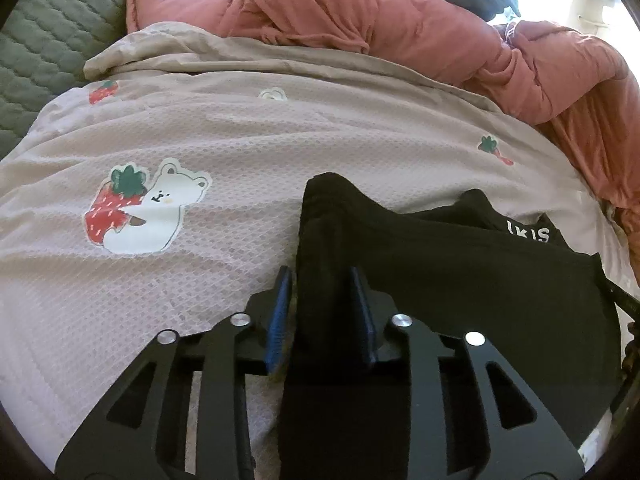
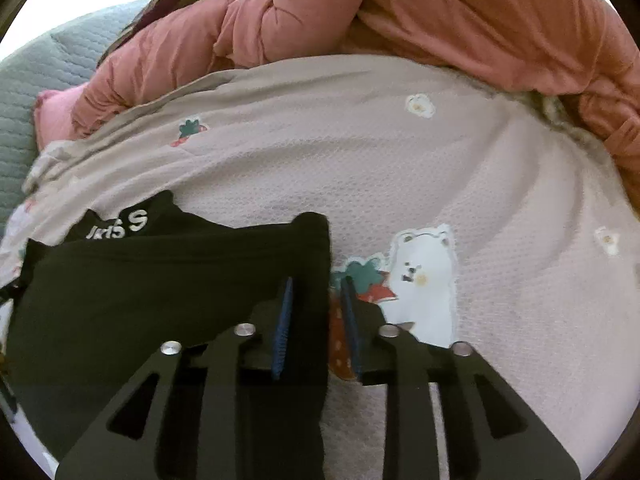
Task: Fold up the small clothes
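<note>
A small black garment (image 1: 460, 272) with white letters on its band (image 1: 536, 234) lies on a beige bed cover. One end of it rises in a fold between the jaws of my left gripper (image 1: 320, 272). The blue pads (image 1: 282, 312) stand a little apart and a thin sliver of cover shows beside the fold, so they do not press. In the right wrist view the same garment (image 2: 160, 280) reaches from the left into my right gripper (image 2: 317, 280). Its edge lies between the jaws, with a gap to the right pad (image 2: 352, 332).
The beige waffle cover (image 1: 240, 152) (image 2: 480, 168) has bear-and-strawberry prints (image 1: 140, 212) (image 2: 420, 276). A bunched pink quilt (image 1: 400, 28) (image 2: 440, 12) lies along its far side. Green quilted bedding (image 1: 52, 40) (image 2: 48, 72) shows at the far left.
</note>
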`<state>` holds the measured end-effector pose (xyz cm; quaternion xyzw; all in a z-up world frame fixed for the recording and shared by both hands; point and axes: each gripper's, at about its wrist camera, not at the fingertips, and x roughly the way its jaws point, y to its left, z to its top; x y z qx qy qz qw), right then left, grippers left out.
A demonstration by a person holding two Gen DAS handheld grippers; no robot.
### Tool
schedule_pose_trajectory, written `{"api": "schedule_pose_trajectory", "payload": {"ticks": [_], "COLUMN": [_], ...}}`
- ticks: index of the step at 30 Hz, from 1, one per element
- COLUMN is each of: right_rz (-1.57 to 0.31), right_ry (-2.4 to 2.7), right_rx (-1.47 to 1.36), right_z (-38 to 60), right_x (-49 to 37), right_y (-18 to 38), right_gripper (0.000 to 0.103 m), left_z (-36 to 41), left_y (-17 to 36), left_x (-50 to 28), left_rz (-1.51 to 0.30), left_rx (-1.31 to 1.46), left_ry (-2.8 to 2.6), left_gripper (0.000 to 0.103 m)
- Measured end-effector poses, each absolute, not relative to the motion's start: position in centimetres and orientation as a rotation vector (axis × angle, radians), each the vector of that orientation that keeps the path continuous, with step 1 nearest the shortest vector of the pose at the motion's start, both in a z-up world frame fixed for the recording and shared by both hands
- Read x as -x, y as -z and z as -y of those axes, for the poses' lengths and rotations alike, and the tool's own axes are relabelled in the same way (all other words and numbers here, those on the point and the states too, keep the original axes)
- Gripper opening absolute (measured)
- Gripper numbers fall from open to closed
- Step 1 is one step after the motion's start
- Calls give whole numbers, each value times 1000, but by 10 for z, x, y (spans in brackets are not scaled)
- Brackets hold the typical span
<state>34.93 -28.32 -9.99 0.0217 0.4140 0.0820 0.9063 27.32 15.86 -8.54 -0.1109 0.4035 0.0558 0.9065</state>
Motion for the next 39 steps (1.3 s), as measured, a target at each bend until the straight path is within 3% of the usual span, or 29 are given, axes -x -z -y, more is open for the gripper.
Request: {"api": "schedule_pose_trajectory", "payload": {"ticks": [3, 5, 10, 17, 20, 37, 39], "right_rz": [-847, -843, -841, -791, -764, -741, -750], "right_ry": [-151, -148, -142, -174, -197, -350, -364], "right_rx": [-6, 5, -6, -18, -17, 76, 75], "right_z": [279, 278, 280, 279, 276, 238, 235], "right_x": [-342, -337, -329, -305, -291, -230, -227], "right_y": [96, 96, 95, 80, 72, 60, 61], "right_gripper": [31, 41, 52, 67, 69, 70, 75], "left_z": [-157, -156, -154, -151, -150, -120, -117], "left_y": [84, 84, 82, 71, 64, 28, 30], "left_x": [-269, -267, -264, -256, -251, -204, -197], "left_rz": [-838, -843, -852, -840, -825, -739, -748], "left_rx": [228, 226, 222, 223, 220, 159, 147], "left_ry": [-127, -129, -129, -128, -133, -71, -68], "left_gripper": [30, 35, 43, 45, 54, 76, 79]}}
